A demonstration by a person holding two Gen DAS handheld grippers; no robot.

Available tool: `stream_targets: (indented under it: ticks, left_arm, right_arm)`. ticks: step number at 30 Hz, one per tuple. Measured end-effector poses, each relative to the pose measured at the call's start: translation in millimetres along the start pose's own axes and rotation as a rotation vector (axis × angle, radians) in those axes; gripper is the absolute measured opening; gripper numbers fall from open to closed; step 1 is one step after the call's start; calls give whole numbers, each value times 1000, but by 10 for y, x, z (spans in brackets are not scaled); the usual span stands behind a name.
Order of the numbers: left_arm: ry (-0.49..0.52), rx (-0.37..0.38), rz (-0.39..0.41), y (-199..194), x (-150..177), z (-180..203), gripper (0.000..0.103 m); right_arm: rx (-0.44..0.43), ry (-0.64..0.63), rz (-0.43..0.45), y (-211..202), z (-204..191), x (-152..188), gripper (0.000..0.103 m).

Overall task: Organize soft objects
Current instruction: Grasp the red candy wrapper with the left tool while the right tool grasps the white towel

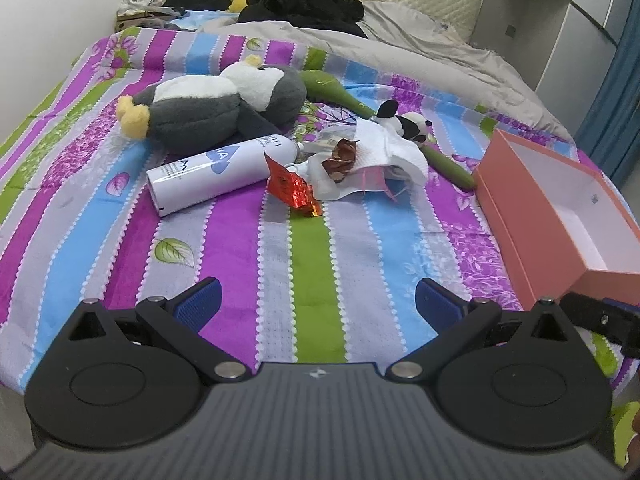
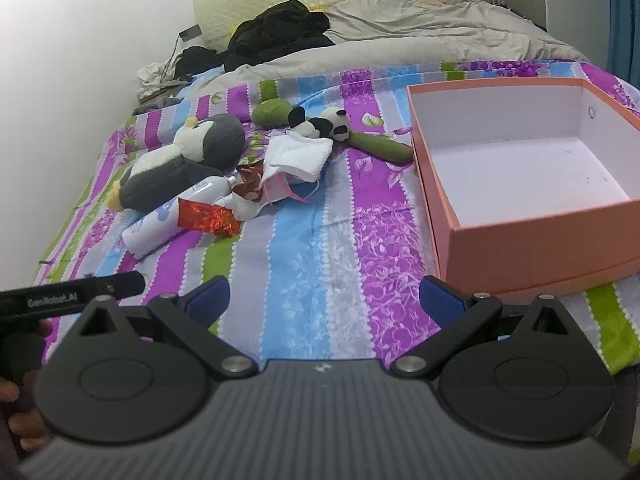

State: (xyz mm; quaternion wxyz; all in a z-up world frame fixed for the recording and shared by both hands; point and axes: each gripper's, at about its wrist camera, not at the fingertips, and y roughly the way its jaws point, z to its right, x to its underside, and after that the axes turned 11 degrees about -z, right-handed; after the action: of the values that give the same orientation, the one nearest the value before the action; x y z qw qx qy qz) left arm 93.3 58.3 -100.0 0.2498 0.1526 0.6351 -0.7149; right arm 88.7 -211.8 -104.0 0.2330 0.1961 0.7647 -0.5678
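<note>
The plush penguin (image 1: 216, 100) lay lengthwise on the striped bed (image 1: 312, 248), yellow feet pointing left, head toward the small panda (image 1: 404, 122), perhaps atop a green plush. Both left tongs (image 1: 318, 300) and right tongs (image 2: 324, 300) hovered wide apart, empty. The orange box (image 2: 532, 236) sat rightmost.

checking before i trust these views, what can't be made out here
- Print on the white bottle: too small in the left wrist view, partly behind the red foil wrapper in the right.
- What lies under the white cloth: covered in both views.
- Orange box: cut off by the right edge, left wrist view.
</note>
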Motion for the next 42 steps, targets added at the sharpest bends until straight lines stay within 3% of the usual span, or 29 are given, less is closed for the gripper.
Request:
stream_targets:
  ticks: [7, 9, 17, 25, 33, 42]
  left_arm:
    - [51, -45, 3, 220, -116, 26, 103]
    - [51, -26, -4, 291, -162, 14, 103]
    - [77, 23, 0, 497, -345, 24, 103]
    - [41, 76, -1, 813, -538, -23, 103]
    - [1, 60, 2, 1217, -725, -146, 91]
    - [-142, 72, -16, 1779, -848, -368, 81]
  right_arm:
    - [-6, -13, 39, 116, -21, -199, 101]
    - [-4, -15, 42, 165, -36, -248, 100]
    - [-19, -30, 41, 387, -110, -398, 74]
    - [-30, -8, 39, 696, -127, -624, 65]
    - [-90, 46, 15, 1185, -73, -883, 63]
    - [-115, 71, 60, 1681, -31, -1162, 66]
